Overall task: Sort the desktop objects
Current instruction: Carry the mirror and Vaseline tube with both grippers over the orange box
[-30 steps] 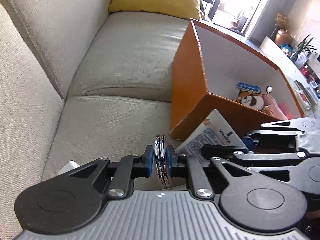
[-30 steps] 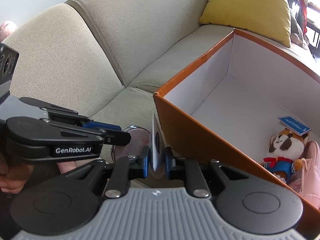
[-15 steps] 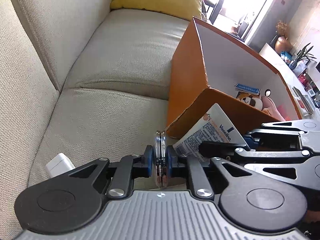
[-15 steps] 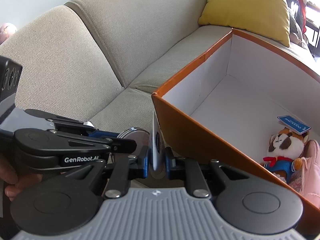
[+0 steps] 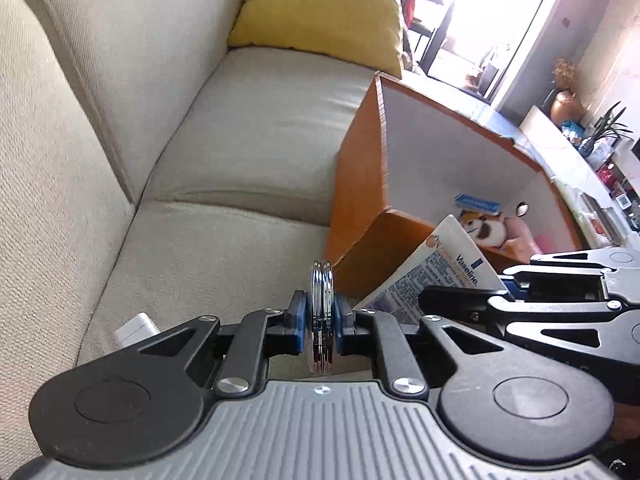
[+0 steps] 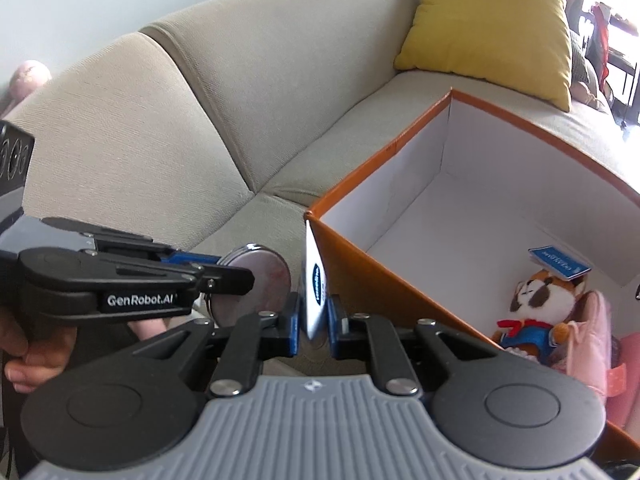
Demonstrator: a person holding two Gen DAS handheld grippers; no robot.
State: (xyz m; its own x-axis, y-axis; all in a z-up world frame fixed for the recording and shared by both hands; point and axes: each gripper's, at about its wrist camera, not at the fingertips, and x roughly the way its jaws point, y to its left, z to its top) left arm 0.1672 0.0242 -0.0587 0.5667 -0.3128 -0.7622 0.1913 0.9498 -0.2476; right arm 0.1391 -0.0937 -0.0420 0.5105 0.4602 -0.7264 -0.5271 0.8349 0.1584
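Left wrist: compact mirror [image 5: 321,316] clamped edge-on between tool [image 5: 320,320] pads.

The box [image 6: 400,288] sits on the sofa [image 6: 248,120] to my right, with a toy fox [image 6: 536,304] inside; a pillow [image 6: 488,32] lies behind it

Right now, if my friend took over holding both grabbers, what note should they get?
Left gripper: shut on the round metal compact mirror.
Right gripper: jaws closing on the white Vaseline tube, already between the pads.
Both are held beside the near corner of the orange box on the sofa.
Done: a plush toy, a blue card and something pink lie in the box.
Left: put mirror and tube in; a white block lies on the sofa.
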